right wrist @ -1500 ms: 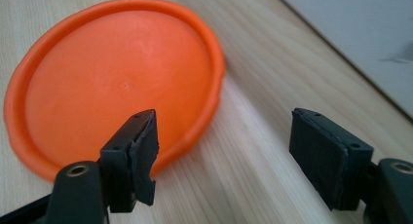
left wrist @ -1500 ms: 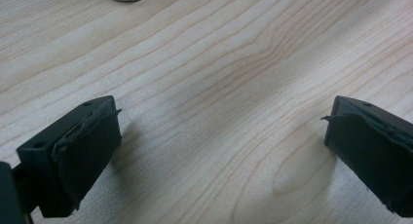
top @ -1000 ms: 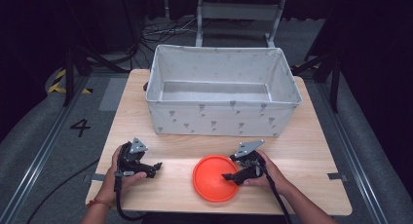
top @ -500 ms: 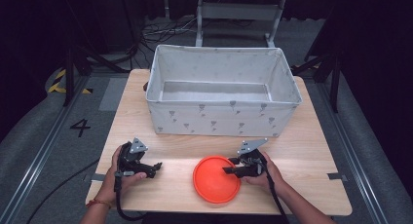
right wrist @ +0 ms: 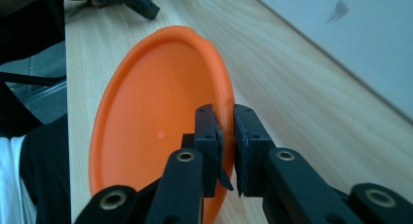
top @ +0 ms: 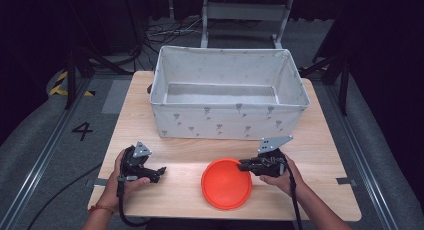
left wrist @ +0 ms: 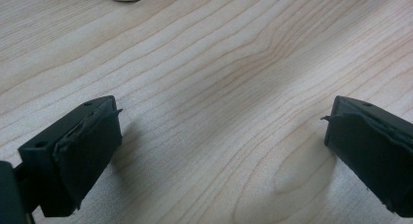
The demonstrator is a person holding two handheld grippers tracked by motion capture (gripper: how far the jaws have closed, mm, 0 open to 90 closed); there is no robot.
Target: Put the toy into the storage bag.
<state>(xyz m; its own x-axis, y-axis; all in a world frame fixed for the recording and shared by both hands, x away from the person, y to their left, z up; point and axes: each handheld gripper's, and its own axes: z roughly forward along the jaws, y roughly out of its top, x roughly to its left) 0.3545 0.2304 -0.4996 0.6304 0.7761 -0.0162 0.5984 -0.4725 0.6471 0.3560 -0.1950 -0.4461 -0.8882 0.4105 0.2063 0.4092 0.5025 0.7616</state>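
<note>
One orange plastic plate (top: 226,183) lies on the wooden surface (top: 320,140) in front of one empty grey fabric bin (top: 229,97). The right gripper (right wrist: 225,136) has its jaws pinched onto the plate's right rim. The left gripper (top: 159,172) rests well apart, jaws wide open and empty. The grasp looks made; lifting the plate into the bin likely remains.

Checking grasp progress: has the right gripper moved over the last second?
Yes, slightly. The right gripper has slid right, toward the table's right edge, drawing the orange plate along, its jaws closed on the plate's rim.
</note>
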